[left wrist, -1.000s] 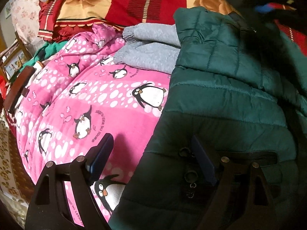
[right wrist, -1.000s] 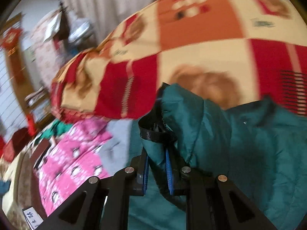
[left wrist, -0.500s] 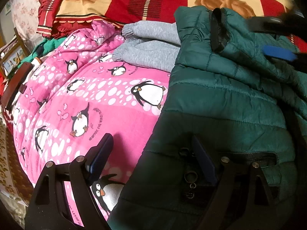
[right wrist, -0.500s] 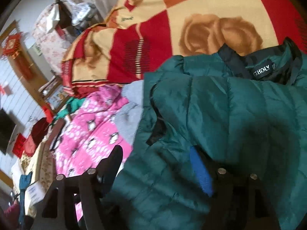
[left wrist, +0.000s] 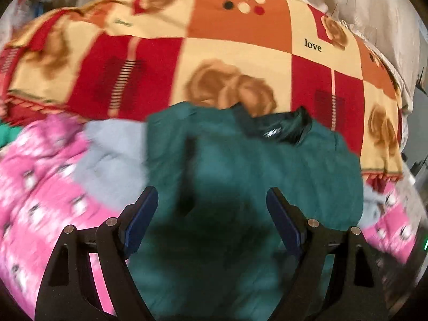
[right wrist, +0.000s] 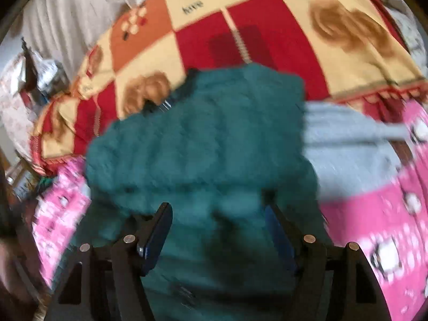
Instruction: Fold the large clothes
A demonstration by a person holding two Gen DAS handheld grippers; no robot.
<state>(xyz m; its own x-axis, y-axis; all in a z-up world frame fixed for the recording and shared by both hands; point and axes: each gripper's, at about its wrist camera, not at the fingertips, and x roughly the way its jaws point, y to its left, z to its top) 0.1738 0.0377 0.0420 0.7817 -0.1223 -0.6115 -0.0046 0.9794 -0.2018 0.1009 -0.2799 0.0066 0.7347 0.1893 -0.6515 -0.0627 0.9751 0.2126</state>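
Pink penguin-print fleece [left wrist: 40,214] is spread over the bed, with a checked red-and-cream blanket [left wrist: 240,45] and pale curtains [right wrist: 72,18] behind. A green quilted jacket [left wrist: 227,174] lies folded on it beside grey sweatpants [right wrist: 347,147]. The left tool [left wrist: 211,219] is held wide and empty. The right tool [right wrist: 218,230], a second ago clamped on the jacket, has just been opening and now appears empty above it, though blur obscures contact.

The puffer jacket [left wrist: 240,165] lies on the penguin blanket [left wrist: 40,200]; sweatpants [left wrist: 112,157] at its nine o'clock, patchwork blanket [left wrist: 235,53] at twelve.
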